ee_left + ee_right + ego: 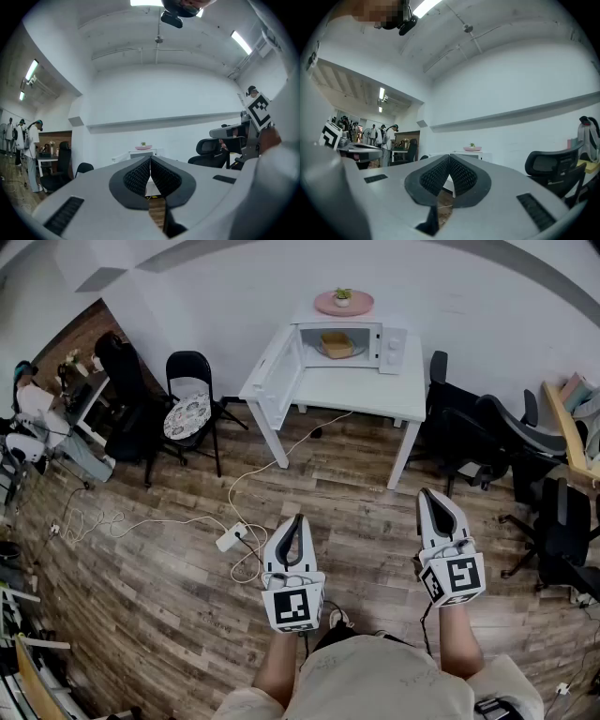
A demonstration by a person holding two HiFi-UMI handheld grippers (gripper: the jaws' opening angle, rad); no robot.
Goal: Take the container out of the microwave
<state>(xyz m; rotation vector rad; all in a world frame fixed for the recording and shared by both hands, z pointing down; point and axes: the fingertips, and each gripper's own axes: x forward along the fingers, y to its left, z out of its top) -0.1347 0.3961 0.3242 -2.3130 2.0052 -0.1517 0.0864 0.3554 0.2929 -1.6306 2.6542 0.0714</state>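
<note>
A white microwave [352,343] stands on a white table [361,390] by the far wall, its door [272,381] swung open to the left. Inside it sits a tan container [337,344]. My left gripper [298,518] and right gripper [425,493] are held level over the wooden floor, well short of the table. Both are shut with nothing between their jaws. In the left gripper view the left gripper [150,158] has its pads together, and the right gripper [449,156] looks the same in its own view. The microwave shows small and far behind the jaws in both.
A pink plate with a small plant [343,301] rests on the microwave. A white cable and power strip [230,537] trail across the floor. A black chair [192,409] stands left of the table, office chairs [506,442] to the right. People stand at far left [28,145].
</note>
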